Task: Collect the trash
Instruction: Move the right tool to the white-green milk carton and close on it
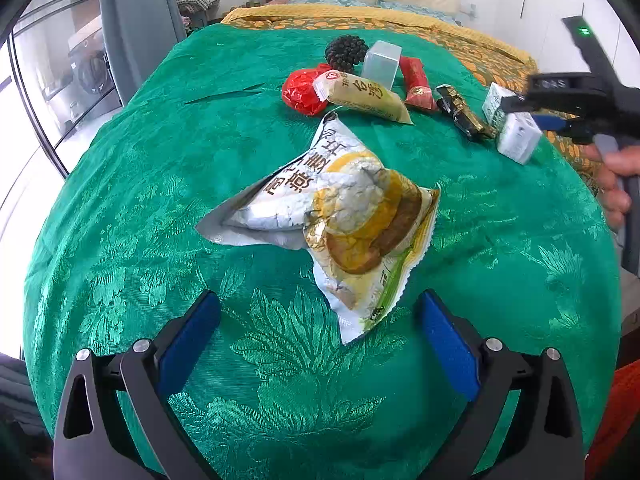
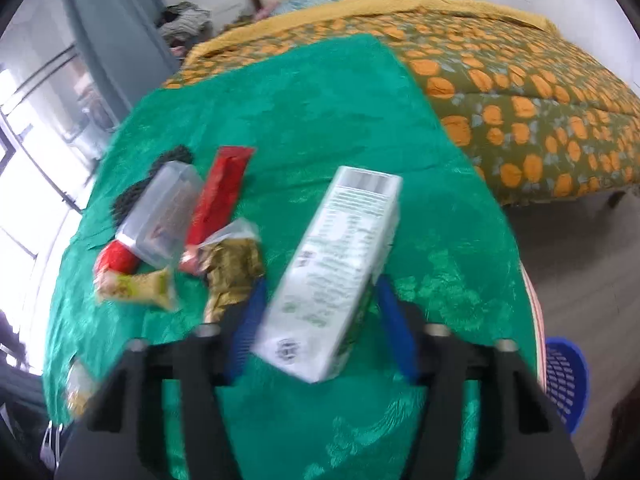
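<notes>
A crumpled white and yellow snack wrapper [image 1: 340, 216] lies on the green cloth [image 1: 160, 184], just ahead of my left gripper [image 1: 318, 298], whose blue pads stand wide apart with only the wrapper's lower corner between them. My right gripper [image 2: 322, 282] is shut on a white and green carton [image 2: 336, 272], which tilts up off the cloth. In the left wrist view that gripper [image 1: 532, 116] hangs at the right edge with the carton [image 1: 516, 136] in its jaws. More trash lies behind: a red crumpled wrapper [image 1: 302, 92], a yellow packet [image 1: 364, 96], a red packet [image 1: 418, 82] and a black-gold wrapper [image 1: 460, 114].
A clear plastic box [image 1: 382, 64] and a dark spiky ball [image 1: 346, 54] sit among the trash. A blue basket [image 2: 564, 384] stands on the floor beyond the cloth's right edge. A bed with an orange-patterned quilt [image 2: 520, 92] lies behind. A person's hand [image 1: 616, 184] holds the right gripper.
</notes>
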